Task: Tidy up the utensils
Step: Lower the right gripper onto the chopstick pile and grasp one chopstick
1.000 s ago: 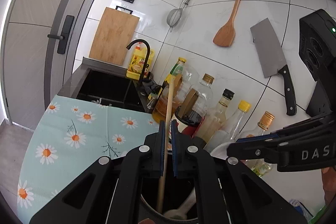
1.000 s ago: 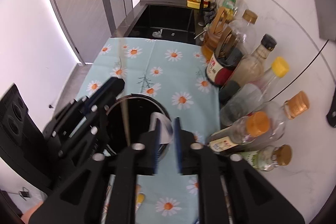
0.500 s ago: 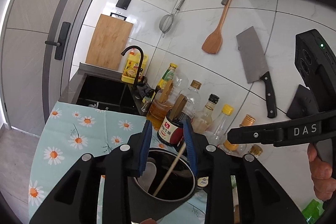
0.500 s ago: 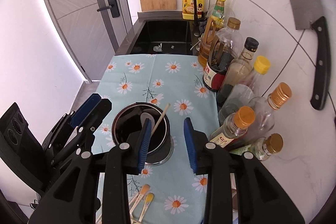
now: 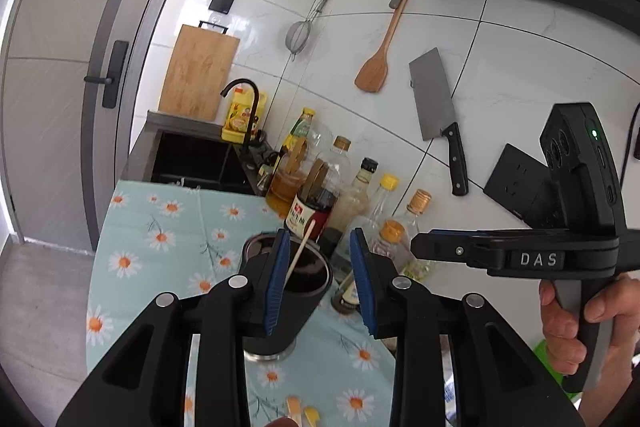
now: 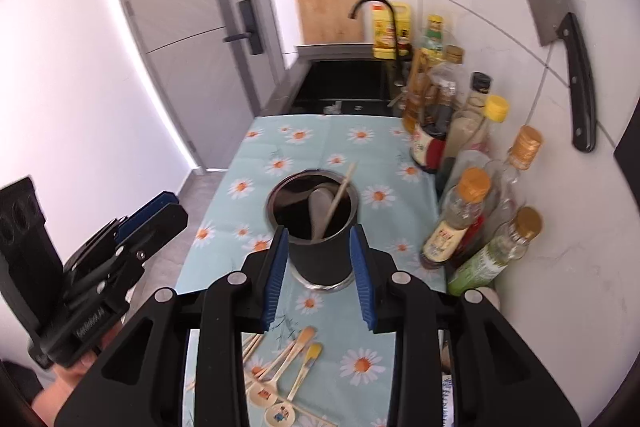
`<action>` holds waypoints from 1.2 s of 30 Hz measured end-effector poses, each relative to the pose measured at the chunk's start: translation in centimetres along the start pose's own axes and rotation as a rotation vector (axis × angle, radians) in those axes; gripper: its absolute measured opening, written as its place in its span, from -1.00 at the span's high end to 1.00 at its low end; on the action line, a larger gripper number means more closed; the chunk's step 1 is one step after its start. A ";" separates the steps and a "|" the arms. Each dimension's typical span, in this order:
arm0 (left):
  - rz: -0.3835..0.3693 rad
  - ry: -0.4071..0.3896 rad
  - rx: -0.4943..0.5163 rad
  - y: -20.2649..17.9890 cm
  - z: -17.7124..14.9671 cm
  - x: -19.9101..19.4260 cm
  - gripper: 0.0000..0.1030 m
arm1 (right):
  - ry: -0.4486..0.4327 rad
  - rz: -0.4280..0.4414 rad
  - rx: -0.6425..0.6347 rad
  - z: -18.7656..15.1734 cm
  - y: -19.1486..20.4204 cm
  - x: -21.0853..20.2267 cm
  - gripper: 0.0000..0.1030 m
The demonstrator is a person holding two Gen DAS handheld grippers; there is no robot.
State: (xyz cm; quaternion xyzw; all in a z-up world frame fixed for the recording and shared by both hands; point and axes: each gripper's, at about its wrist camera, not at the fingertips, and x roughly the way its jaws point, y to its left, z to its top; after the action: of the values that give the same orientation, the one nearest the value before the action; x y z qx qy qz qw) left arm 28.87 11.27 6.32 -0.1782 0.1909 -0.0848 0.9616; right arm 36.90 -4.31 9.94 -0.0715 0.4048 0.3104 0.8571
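A black utensil cup (image 6: 320, 227) stands on the daisy cloth (image 6: 280, 163); it also shows in the left wrist view (image 5: 288, 291). Inside it lean a wooden chopstick (image 6: 340, 197) and a pale spoon (image 6: 320, 205). Several wooden spoons and chopsticks (image 6: 280, 371) lie on the cloth in front of the cup. My left gripper (image 5: 318, 279) is open and empty, above and behind the cup. My right gripper (image 6: 318, 275) is open and empty, its pads level with the cup's near side. The left gripper also shows at the left of the right wrist view (image 6: 132, 227).
A row of sauce and oil bottles (image 6: 460, 163) stands along the tiled wall on the right. A black sink (image 6: 344, 87) with a faucet lies beyond the cloth. A cleaver (image 5: 438, 111), wooden spatula (image 5: 380, 55), strainer and cutting board (image 5: 198, 75) hang on the wall.
My left gripper let go of the chopstick, which now leans in the cup, then opened wide and drew back. My right gripper opened and pulled back too.
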 end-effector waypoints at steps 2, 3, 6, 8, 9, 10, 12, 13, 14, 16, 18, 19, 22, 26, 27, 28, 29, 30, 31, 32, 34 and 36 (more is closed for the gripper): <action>0.004 0.018 -0.007 0.1 -0.7 -1.2 0.41 | 0.002 0.012 -0.048 -1.2 1.0 0.0 0.36; 0.014 0.029 -0.004 0.2 -1.1 -1.8 0.41 | 0.007 0.007 -0.072 -1.9 1.5 0.1 0.36; 0.040 0.069 0.012 0.4 -2.4 -3.2 0.41 | 0.051 0.006 -0.145 -3.8 2.6 1.3 0.36; 0.061 0.106 0.011 0.9 -3.5 -4.1 0.41 | 0.095 0.006 -0.193 -5.1 3.3 2.4 0.36; 0.068 0.122 0.008 1.2 -4.1 -4.5 0.41 | 0.117 0.010 -0.217 -5.8 3.7 2.9 0.36; 0.074 0.141 0.004 1.5 -4.7 -5.0 0.41 | 0.141 0.018 -0.243 -6.4 4.1 3.5 0.36; 0.087 0.174 0.007 2.0 -6.0 -5.8 0.41 | 0.184 0.035 -0.285 -7.8 4.9 4.4 0.36; 0.092 0.188 0.006 2.2 -6.5 -6.0 0.41 | 0.216 0.037 -0.317 -8.6 5.5 5.1 0.36; 0.096 0.206 0.001 2.6 -7.2 -6.5 0.41 | 0.238 0.040 -0.341 -9.2 5.8 5.6 0.36; 0.095 0.232 -0.008 3.1 -8.5 -7.6 0.41 | 0.293 0.061 -0.399 -10.5 6.6 6.8 0.36; 0.091 0.254 -0.020 3.7 -9.7 -8.4 0.41 | 0.354 0.081 -0.462 -11.9 7.5 8.0 0.36; 0.089 0.264 -0.028 4.0 -10.3 -8.8 0.41 | 0.391 0.097 -0.499 -12.6 8.1 8.6 0.36; 0.086 0.299 -0.053 4.9 -12.2 -9.8 0.41 | 0.481 0.117 -0.580 -14.4 9.4 10.2 0.39; 0.086 0.343 -0.081 6.0 -15.1 -11.1 0.41 | 0.605 0.115 -0.652 -16.4 10.7 12.6 0.46; 0.086 0.351 -0.087 6.2 -15.7 -11.4 0.41 | 0.630 0.113 -0.661 -16.7 10.8 13.3 0.47; 0.084 0.359 -0.094 6.4 -16.1 -11.6 0.41 | 0.665 0.114 -0.669 -17.1 10.9 14.1 0.48; 0.082 0.368 -0.103 6.6 -16.8 -11.9 0.41 | 0.690 0.112 -0.675 -17.3 10.9 14.7 0.56; 0.082 0.375 -0.107 6.7 -17.3 -12.2 0.41 | 0.715 0.107 -0.682 -17.6 10.9 15.4 0.63; 0.084 0.384 -0.111 6.9 -17.9 -12.6 0.41 | 0.740 0.105 -0.691 -17.9 11.0 16.1 0.64; 0.080 0.388 -0.113 7.1 -18.4 -12.8 0.41 | 0.762 0.104 -0.699 -18.1 11.1 16.6 0.66; 0.076 0.398 -0.131 7.7 -19.4 -13.5 0.41 | 0.800 0.102 -0.711 -18.4 11.2 17.6 0.74; 0.075 0.406 -0.150 8.2 -20.0 -13.9 0.41 | 0.832 0.114 -0.730 -18.8 11.5 18.2 0.74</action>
State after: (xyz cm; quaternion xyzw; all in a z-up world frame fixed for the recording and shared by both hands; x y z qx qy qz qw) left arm 9.00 15.81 -9.33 -0.2212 0.3928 -0.0686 0.8900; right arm 26.62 6.48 -14.40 -0.4583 0.5785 0.4219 0.5265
